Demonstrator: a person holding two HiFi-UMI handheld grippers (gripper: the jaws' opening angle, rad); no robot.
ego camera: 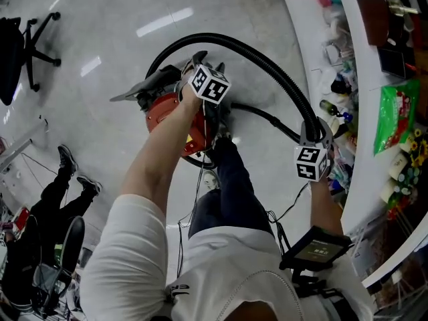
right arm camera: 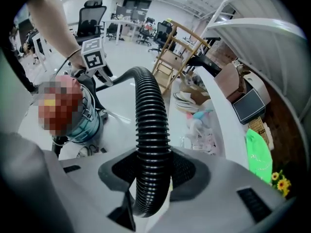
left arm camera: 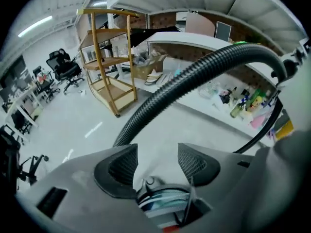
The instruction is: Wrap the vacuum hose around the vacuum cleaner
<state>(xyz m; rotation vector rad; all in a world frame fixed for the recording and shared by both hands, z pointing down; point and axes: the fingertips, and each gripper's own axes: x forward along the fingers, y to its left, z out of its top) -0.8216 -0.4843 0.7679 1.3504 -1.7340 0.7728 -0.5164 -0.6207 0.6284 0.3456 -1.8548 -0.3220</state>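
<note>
Hose (ego camera: 267,62) arched from the red vacuum cleaner (ego camera: 164,109) on the floor (ego camera: 100,19) rightward to the right gripper (ego camera: 315,134), which pinched it. The left gripper (ego camera: 208,64) hung spread, empty, over the cleaner.

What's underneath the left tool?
The red vacuum cleaner lies beneath the left tool, whose jaws are open and empty. The tool and forearm cover much of the cleaner's top.

vacuum cleaner (ego camera: 160,112) left, hose (ego camera: 267,62) arching right
</note>
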